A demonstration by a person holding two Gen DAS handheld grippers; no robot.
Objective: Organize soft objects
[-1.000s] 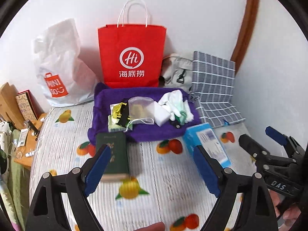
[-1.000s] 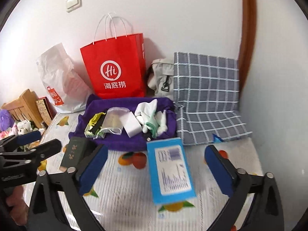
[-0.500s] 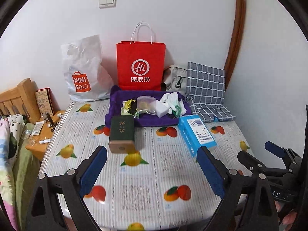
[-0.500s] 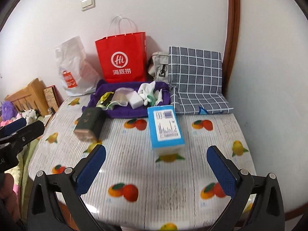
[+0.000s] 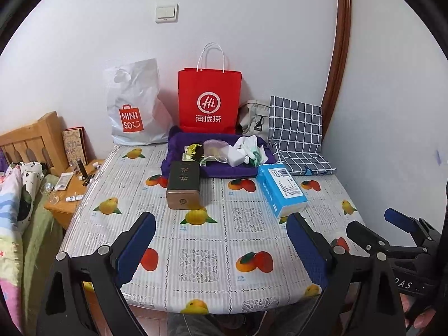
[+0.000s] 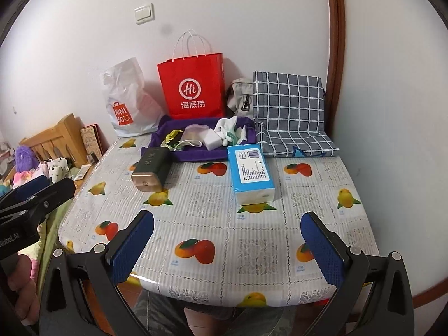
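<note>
Tools hang spread and empty at the near bench (image 5: 252, 254) edge: left tool (image 5: 221, 247), right tool (image 6: 228, 245). Farther back, soft bits sit piled in the purple tray (image 5: 224, 169); this suits start or finish, so we'd grip cloth gently.

Black gripper (image 5: 221, 246) frames, blue pads (image 5: 136, 245), silver screws.

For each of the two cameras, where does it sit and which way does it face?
Left wrist: on the left gripper, facing the table and wall; right gripper at right.
Right wrist: on the right gripper, same direction; left gripper and a hand at left.
Shared: red bag, purple tray, blue pack.
</note>
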